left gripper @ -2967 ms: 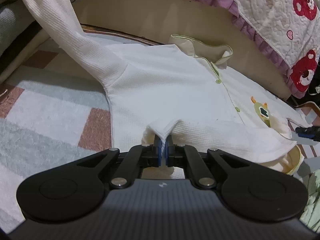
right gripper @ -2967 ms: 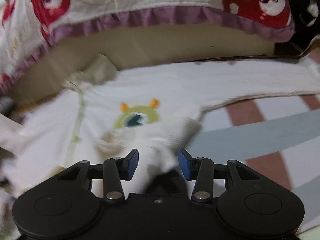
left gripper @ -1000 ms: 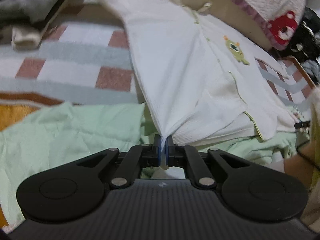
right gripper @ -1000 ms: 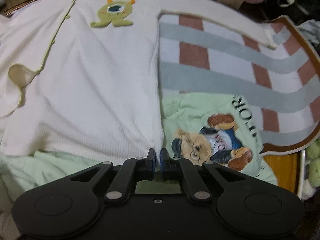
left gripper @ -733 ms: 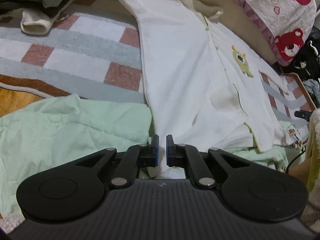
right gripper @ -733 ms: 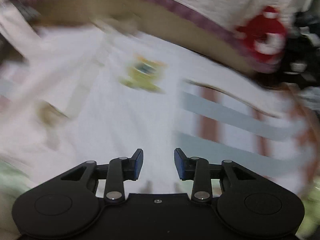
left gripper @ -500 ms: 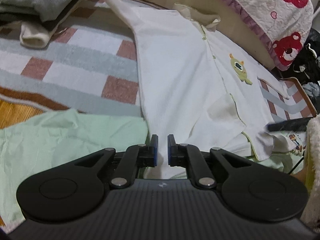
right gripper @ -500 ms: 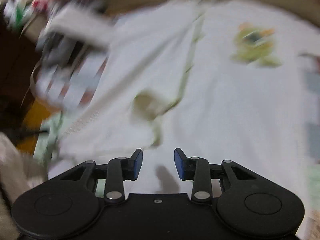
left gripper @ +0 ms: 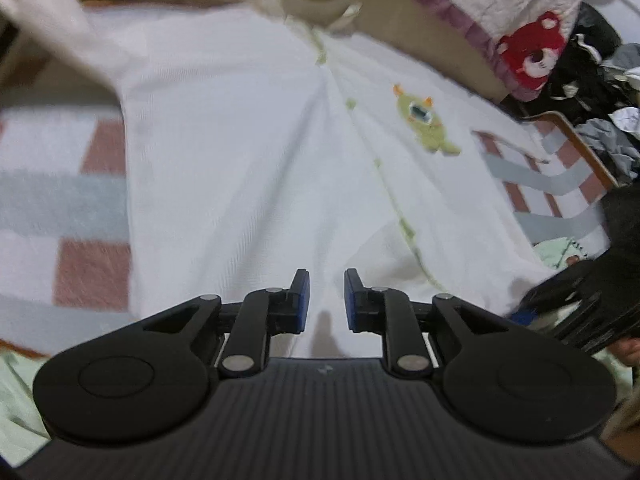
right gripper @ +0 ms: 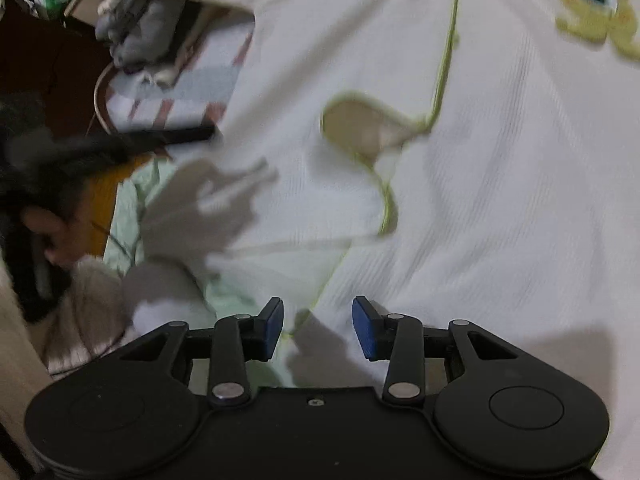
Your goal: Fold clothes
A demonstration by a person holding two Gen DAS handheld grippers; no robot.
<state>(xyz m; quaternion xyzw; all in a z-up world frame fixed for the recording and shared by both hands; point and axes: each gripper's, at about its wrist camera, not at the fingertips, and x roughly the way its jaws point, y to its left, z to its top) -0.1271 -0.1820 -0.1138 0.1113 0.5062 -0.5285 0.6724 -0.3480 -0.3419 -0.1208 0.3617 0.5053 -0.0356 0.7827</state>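
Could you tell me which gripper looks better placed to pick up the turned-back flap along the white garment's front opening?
Probably the right gripper. It is open above the green-trimmed edge of the white garment, with the turned-back flap straight ahead. The left gripper, also open, hovers over plain fabric away from that trim.

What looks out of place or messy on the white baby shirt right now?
On the white waffle-knit shirt with green piping, one front flap near the hem is turned back, showing its beige inner side where the trim curls. The hem also lies over a pale green garment instead of flat on the striped rug.
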